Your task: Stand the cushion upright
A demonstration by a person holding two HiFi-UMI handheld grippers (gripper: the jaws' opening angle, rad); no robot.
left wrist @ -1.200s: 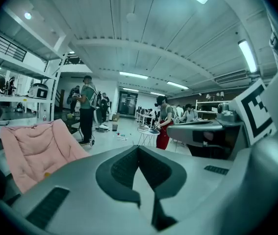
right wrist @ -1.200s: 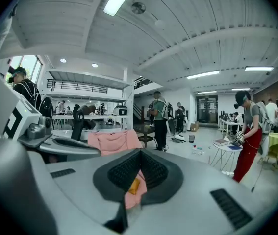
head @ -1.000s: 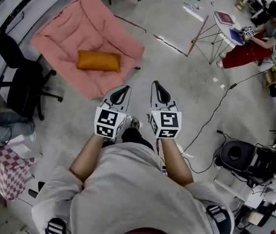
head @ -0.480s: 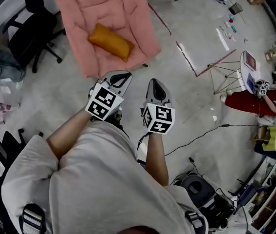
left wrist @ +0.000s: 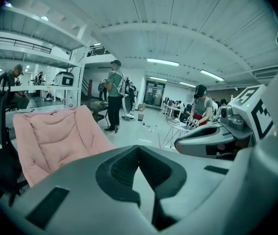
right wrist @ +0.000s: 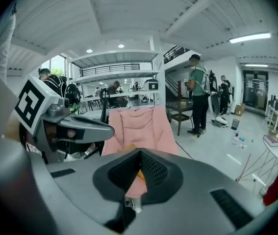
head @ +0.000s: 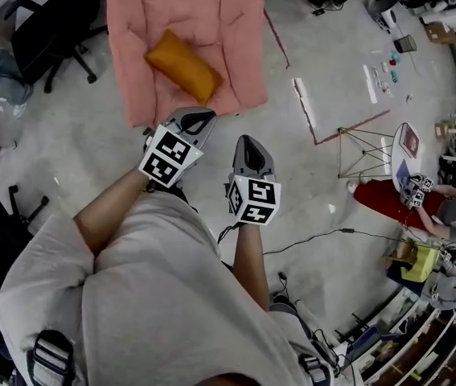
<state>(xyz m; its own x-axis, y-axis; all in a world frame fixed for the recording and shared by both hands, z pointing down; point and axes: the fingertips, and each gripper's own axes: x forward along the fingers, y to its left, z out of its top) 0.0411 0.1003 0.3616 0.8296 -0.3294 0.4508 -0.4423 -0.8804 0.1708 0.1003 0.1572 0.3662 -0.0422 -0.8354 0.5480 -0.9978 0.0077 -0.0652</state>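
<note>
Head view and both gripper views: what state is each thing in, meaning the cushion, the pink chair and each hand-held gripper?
cushion: lying flat on the seat, not upright, untouched
pink chair: unfolded on the floor, bearing the cushion
left hand-held gripper: jaws shut, empty, clear of the cushion
right hand-held gripper: jaws shut, empty, over bare floor

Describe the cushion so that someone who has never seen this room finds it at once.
Find the big pink padded lounge chair at the top of the head view. On its seat lies the cushion, a small oblong lying flat and slanted. It is the only orange thing on that pink quilting.
</note>
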